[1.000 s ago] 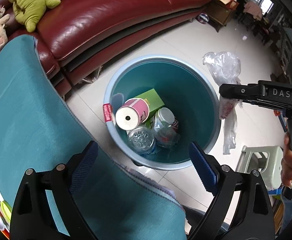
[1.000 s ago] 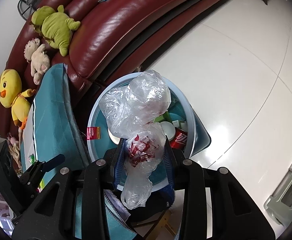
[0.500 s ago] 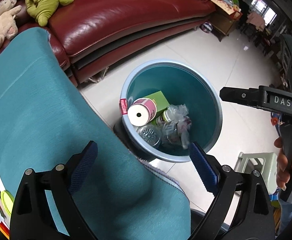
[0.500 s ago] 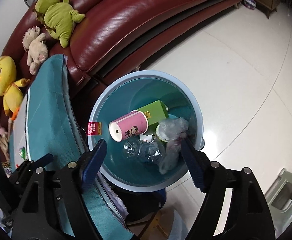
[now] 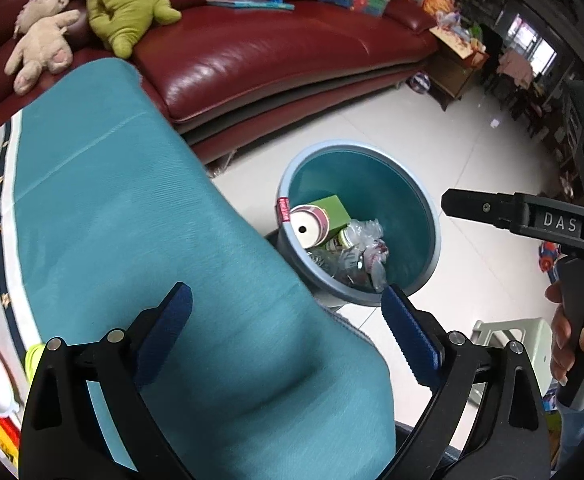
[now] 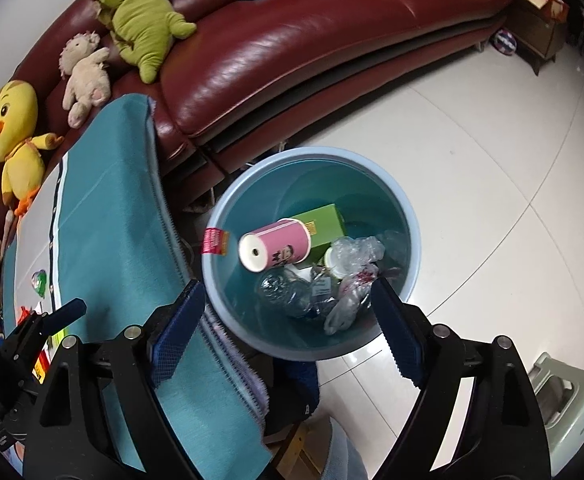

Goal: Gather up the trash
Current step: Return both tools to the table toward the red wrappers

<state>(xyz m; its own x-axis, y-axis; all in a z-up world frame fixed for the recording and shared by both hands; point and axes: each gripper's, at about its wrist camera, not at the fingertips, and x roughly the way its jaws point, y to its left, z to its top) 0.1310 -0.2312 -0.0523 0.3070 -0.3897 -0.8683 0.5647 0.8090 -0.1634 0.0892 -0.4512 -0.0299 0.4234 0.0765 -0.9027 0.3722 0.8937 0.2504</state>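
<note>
Right wrist view: the right gripper (image 6: 288,328) is aimed steeply down over a blue trash bin (image 6: 388,184) standing on the pale tiled floor (image 6: 492,160). Its jaws are opening, already spread wide, with nothing between the blue pads. The crumpled clear plastic bag (image 6: 352,276) (red print showing on it) lies inside the bin at the near right, resting on a clear plastic bottle (image 6: 288,292). Also in the bin: a pink paper cup (image 6: 276,244) on its side and a green carton (image 6: 320,226) behind it. A red label (image 6: 214,241) hangs on the bin's left rim. A teal cloth (image 6: 112,248) covers the surface just left of the bin, and a dark red leather sofa (image 6: 312,40) runs behind, carrying a green plush toy (image 6: 142,16), a beige plush toy (image 6: 84,72) and a yellow duck plush (image 6: 12,128). Left wrist view: the left gripper (image 5: 288,336) hangs over the teal cloth, jaws spread and empty. The bin sits beyond its right finger, bag visible inside. The right gripper enters from the right edge, gripped by a hand (image 5: 572,344). A pale green stool (image 5: 512,340) stands on the floor below it.
</note>
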